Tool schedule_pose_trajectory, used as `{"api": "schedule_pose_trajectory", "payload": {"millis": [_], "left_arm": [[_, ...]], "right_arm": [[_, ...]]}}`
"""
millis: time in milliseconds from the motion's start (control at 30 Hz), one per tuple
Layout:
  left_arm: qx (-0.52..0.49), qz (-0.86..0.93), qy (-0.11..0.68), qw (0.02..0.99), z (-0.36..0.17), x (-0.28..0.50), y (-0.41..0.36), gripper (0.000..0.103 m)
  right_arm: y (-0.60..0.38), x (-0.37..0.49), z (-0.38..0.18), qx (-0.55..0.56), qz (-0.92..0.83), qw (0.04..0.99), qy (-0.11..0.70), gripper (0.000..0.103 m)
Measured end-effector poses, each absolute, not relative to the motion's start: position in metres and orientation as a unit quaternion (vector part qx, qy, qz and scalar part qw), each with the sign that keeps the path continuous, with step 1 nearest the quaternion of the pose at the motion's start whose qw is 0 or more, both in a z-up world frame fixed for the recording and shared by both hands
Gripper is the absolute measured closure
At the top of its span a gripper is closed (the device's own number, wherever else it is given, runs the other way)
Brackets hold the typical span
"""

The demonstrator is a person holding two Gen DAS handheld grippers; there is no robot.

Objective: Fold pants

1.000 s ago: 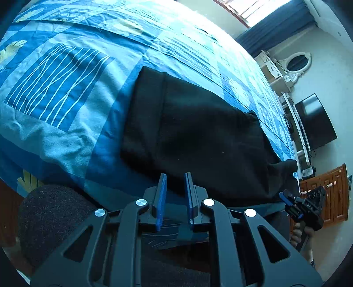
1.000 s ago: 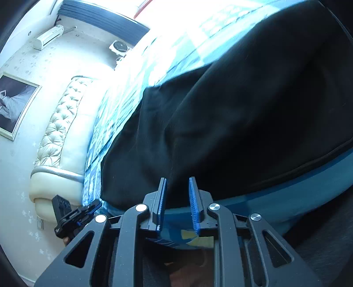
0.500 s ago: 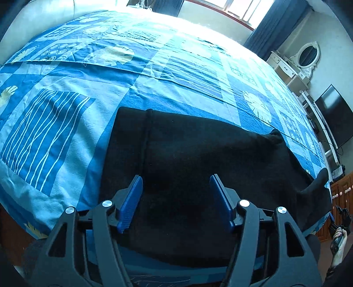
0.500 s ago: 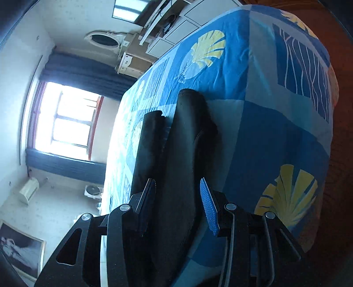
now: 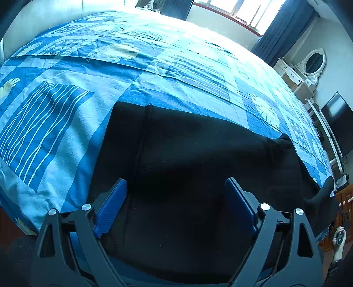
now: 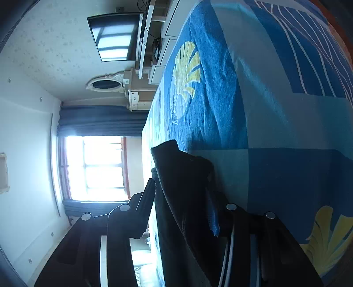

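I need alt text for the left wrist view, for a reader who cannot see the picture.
Black pants lie flat on a bed with a blue patterned cover, seen from just above. The left tool is over the near part of the pants, its blue fingers wide apart and opening, gripping nothing. A bright window is behind the bed.

Black pants, plain dark fabric, folded into a broad flat slab on a blue patterned bedspread, near its front edge. Left end squared off, with a raised seam band running across just inside that edge. Far edge straight. Right end narrower and bunched, one corner sticking up past the bed's edge. In the right wrist view, seen edge-on: stacked layers, top layer lifted slightly.
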State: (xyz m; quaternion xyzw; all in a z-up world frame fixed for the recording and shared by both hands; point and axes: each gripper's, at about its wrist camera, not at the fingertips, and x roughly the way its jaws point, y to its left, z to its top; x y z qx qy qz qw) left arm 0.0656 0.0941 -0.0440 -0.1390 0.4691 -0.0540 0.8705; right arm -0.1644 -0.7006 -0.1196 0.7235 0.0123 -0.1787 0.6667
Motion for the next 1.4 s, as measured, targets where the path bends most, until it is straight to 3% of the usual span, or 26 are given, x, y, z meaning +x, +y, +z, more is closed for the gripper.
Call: {"api": "schedule_pose_trajectory", "payload": {"millis": [133, 233, 367, 467, 600, 800, 1033, 1067, 1100, 1167, 1200, 1400], "left_arm": [[-0.133, -0.048, 0.467, 0.873, -0.045, 0.066, 0.091, 0.010], [-0.133, -0.045, 0.466, 0.874, -0.046, 0.066, 0.090, 0.009], [-0.130, -0.045, 0.467, 0.873, -0.046, 0.066, 0.089, 0.009], [-0.130, -0.050, 0.468, 0.873, -0.045, 0.066, 0.090, 0.009], [-0.135, -0.054, 0.469, 0.871, -0.045, 0.066, 0.092, 0.009], [-0.141, -0.051, 0.472, 0.869, -0.044, 0.067, 0.092, 0.009], [-0.162, -0.051, 0.477, 0.863, -0.044, 0.069, 0.097, 0.009], [-0.163, -0.050, 0.477, 0.862, -0.044, 0.069, 0.097, 0.009], [-0.163, -0.049, 0.476, 0.863, -0.044, 0.069, 0.097, 0.009], [-0.160, -0.049, 0.476, 0.864, -0.044, 0.069, 0.095, 0.007], [-0.157, -0.048, 0.476, 0.864, -0.044, 0.069, 0.094, 0.007], [-0.158, -0.048, 0.474, 0.865, -0.045, 0.068, 0.094, 0.006]], "right_arm": [[-0.706, -0.168, -0.126, 0.731, -0.199, 0.653, 0.012, 0.060], [-0.712, -0.173, -0.119, 0.685, -0.253, 0.681, 0.048, 0.068], [-0.730, -0.187, -0.094, 0.612, -0.348, 0.707, 0.069, 0.068], [-0.737, -0.203, -0.069, 0.574, -0.417, 0.703, 0.050, 0.062], [-0.735, -0.153, -0.048, 0.547, -0.332, 0.760, 0.113, 0.055], [-0.711, -0.049, -0.075, 0.561, -0.217, 0.770, 0.212, 0.055], [-0.708, 0.002, -0.083, 0.562, -0.223, 0.765, 0.223, 0.055], [-0.705, 0.003, -0.081, 0.552, -0.228, 0.769, 0.230, 0.060], [-0.707, 0.007, -0.080, 0.542, -0.229, 0.772, 0.240, 0.074], [-0.707, 0.010, -0.080, 0.532, -0.227, 0.775, 0.256, 0.091], [-0.704, 0.005, -0.078, 0.531, -0.226, 0.777, 0.254, 0.095], [-0.696, -0.030, -0.053, 0.485, -0.256, 0.805, 0.228, 0.096]]}}
